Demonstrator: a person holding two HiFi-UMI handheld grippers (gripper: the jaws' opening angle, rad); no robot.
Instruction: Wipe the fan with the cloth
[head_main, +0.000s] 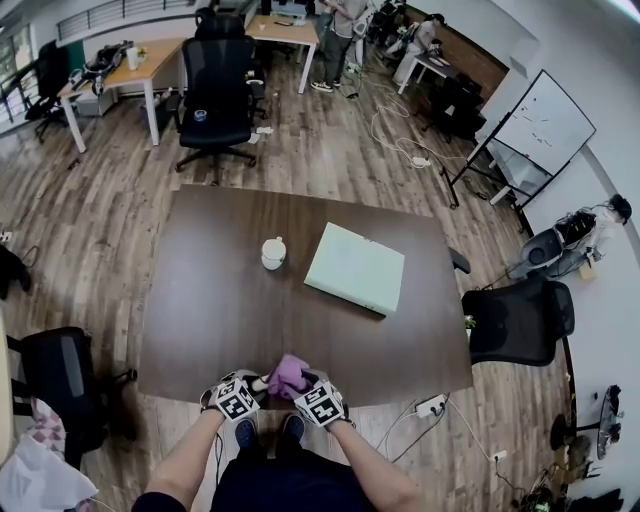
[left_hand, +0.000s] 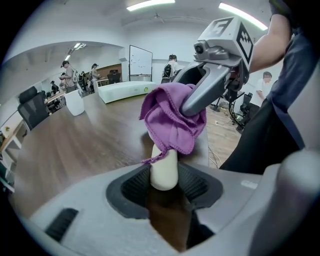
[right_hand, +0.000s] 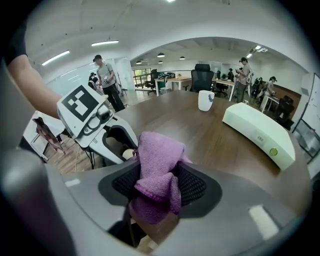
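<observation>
My left gripper (left_hand: 164, 181) is shut on a cream-white rounded handle (left_hand: 164, 169), apparently the small fan's. The handle's upper part is hidden under a purple cloth (left_hand: 172, 117). My right gripper (right_hand: 159, 187) is shut on that bunched cloth (right_hand: 156, 162) and holds it against the top of the handle. In the head view both grippers meet at the table's near edge: the left gripper (head_main: 262, 384) and the right gripper (head_main: 300, 386), with the cloth (head_main: 289, 373) between them. In the right gripper view the left gripper (right_hand: 120, 149) sits just behind the cloth.
On the dark wooden table (head_main: 210, 300) stand a white mug (head_main: 273, 252) and a flat pale box (head_main: 356, 267), both well beyond the grippers. Black office chairs (head_main: 517, 322) (head_main: 60, 375) flank the table, and another chair (head_main: 217, 80) stands beyond it. People are at the back of the room.
</observation>
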